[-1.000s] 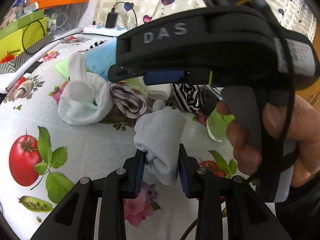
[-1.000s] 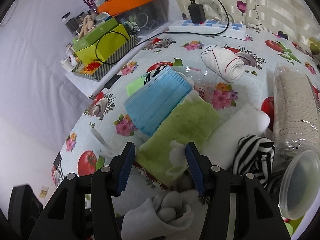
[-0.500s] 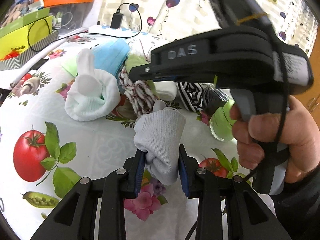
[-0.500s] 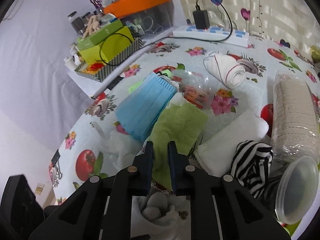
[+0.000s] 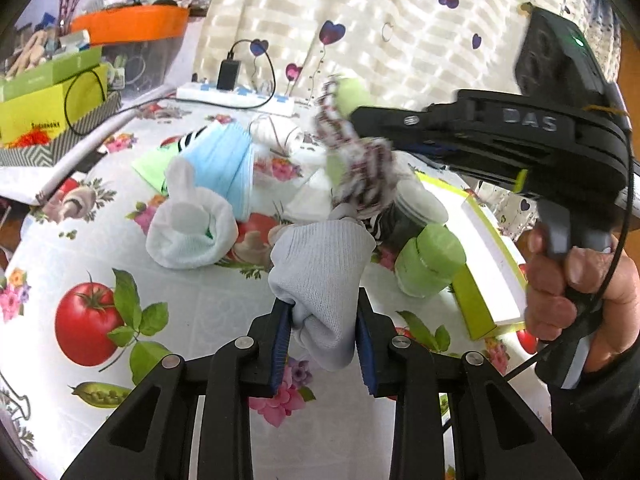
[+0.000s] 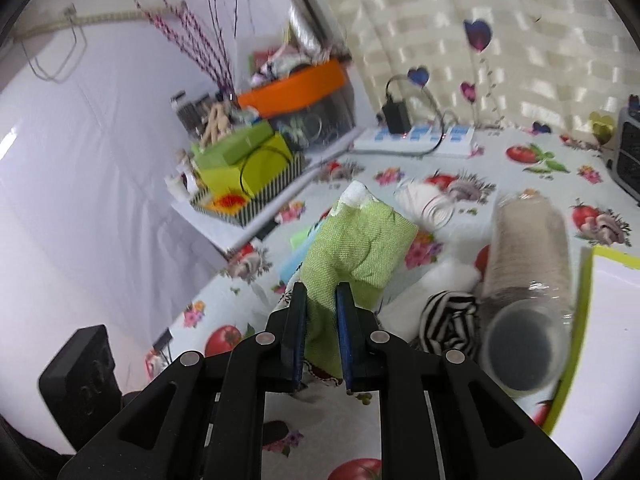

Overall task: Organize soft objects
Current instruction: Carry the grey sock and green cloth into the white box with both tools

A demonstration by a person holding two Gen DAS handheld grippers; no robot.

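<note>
My left gripper [image 5: 322,312] is shut on a balled grey sock [image 5: 320,276], held a little above the tablecloth. My right gripper [image 6: 322,300] is shut on a green cloth [image 6: 356,248] with a red-patterned edge, lifted off the pile. In the left wrist view that cloth [image 5: 352,152] hangs blurred from the right gripper's black body [image 5: 500,136], held by a hand [image 5: 576,288]. On the table lie a white sock bundle [image 5: 188,232], blue face masks [image 5: 224,160], a striped black-and-white sock [image 6: 448,320], a folded white cloth [image 6: 432,284] and a white roll [image 6: 420,200].
A sleeve of paper cups [image 6: 528,248] and clear lids [image 6: 520,348] lie at the right beside a yellow-green tray [image 5: 488,264]. A green lidded jar [image 5: 428,264] stands near it. Boxes [image 5: 48,108], an orange-lidded bin [image 5: 132,24] and a power strip [image 5: 236,96] line the back.
The right gripper closed on the green cloth and lifted it up off the pile. The left gripper kept the grey sock and rose slightly.
</note>
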